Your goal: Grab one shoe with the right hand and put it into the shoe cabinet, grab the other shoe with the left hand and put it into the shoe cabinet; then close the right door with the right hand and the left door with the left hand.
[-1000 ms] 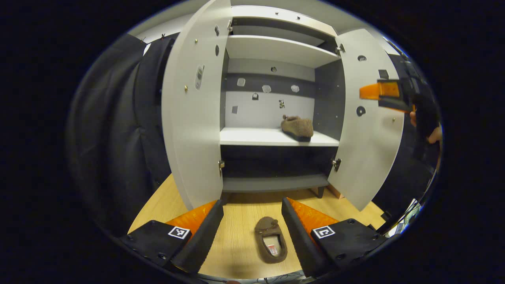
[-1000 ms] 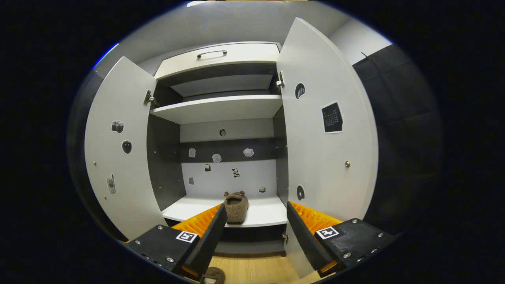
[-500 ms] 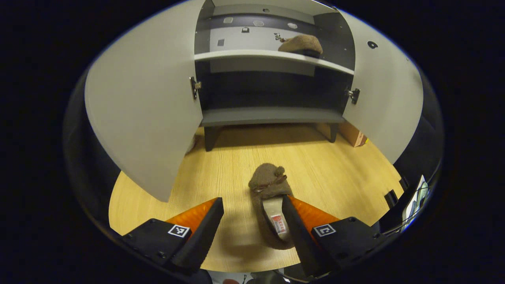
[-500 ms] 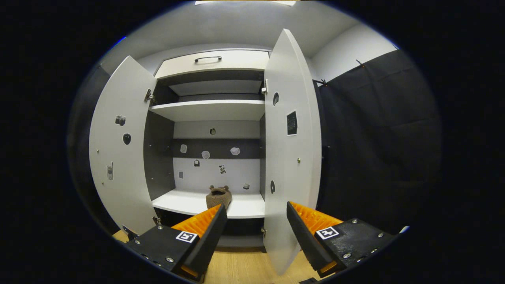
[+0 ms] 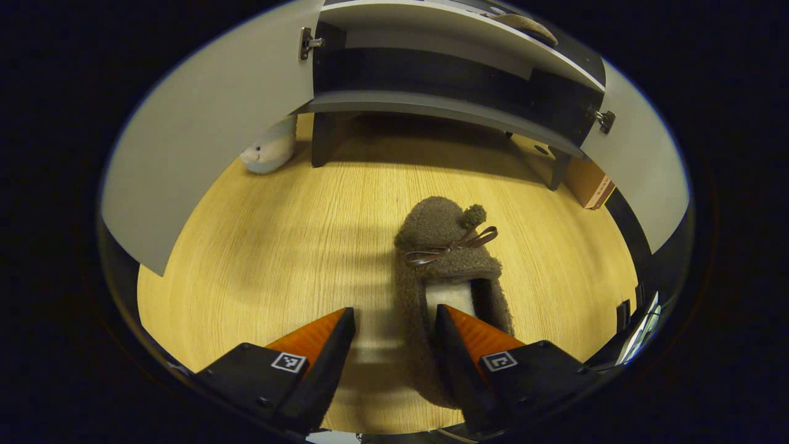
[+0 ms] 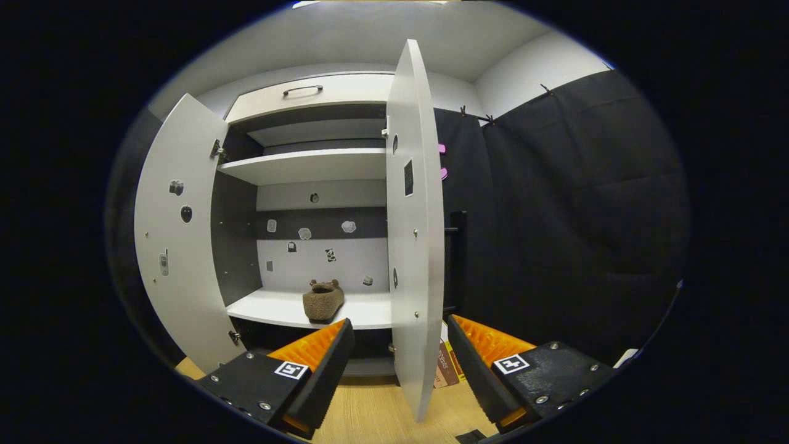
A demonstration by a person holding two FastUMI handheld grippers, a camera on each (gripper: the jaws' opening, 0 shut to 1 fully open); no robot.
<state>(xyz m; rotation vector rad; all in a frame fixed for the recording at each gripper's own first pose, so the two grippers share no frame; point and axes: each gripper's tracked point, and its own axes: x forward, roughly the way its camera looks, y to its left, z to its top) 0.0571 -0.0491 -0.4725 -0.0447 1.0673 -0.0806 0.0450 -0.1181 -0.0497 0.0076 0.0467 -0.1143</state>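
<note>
My left claw (image 5: 394,336) is hanging open over the floor (image 5: 277,246), one finger inside the slipper (image 5: 447,246) lying there. My right claw (image 6: 397,345) is gaping before the cabinet (image 6: 308,166), second slipper (image 6: 323,300) shelved inside.

1. One shoe (image 5: 453,265) lies on the floor (image 5: 277,246), at 6 o'clock from the shoe cabinet (image 5: 444,108).
2. The other shoe (image 6: 323,300) sits on the cabinet's shelf (image 6: 271,308), between both doors.

Both grippers: black bodies, square black-white tag markers, silver screws.
</note>
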